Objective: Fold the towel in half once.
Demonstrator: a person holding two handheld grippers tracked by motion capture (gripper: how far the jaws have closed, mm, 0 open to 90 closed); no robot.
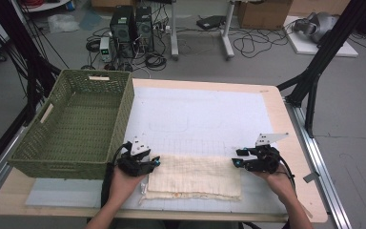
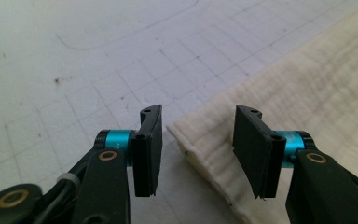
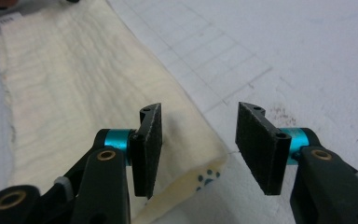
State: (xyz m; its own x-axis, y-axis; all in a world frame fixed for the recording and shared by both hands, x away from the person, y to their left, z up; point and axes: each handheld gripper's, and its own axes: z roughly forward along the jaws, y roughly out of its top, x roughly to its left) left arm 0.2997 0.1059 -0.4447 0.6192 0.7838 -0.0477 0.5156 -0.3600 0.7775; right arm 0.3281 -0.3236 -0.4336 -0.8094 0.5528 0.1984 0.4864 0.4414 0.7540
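Black jaws of the left gripper (image 2: 198, 154) stand apart, released, with the near corner of the folded cream cloth (image 2: 307, 107) lying between and just past them; neither pad presses on it. From above, the left gripper (image 1: 145, 162) sits at the cloth's (image 1: 195, 175) left end, held in the person's left hand (image 1: 124, 183). The right gripper (image 3: 198, 149) is likewise released, its 2 jaws apart over the cloth's (image 3: 74, 93) other corner, where the top layer lifts a little and shows a small blue paw print (image 3: 207, 178) on the underside. In the high view the right gripper (image 1: 238, 160) sits at the cloth's right end, the right hand (image 1: 279, 179) behind it.

Folded into a long strip, the cloth lies flat near the front edge of the table (image 1: 295, 143), on a white gridded mat (image 1: 205, 114), between the 2 grippers. A green woven basket (image 1: 124, 114) stands on the table's left side, just beside the left gripper and apart from the cloth. Beyond the table, on the floor, are 2 computer towers (image 1: 132, 24) and loose cables (image 1: 252, 43).
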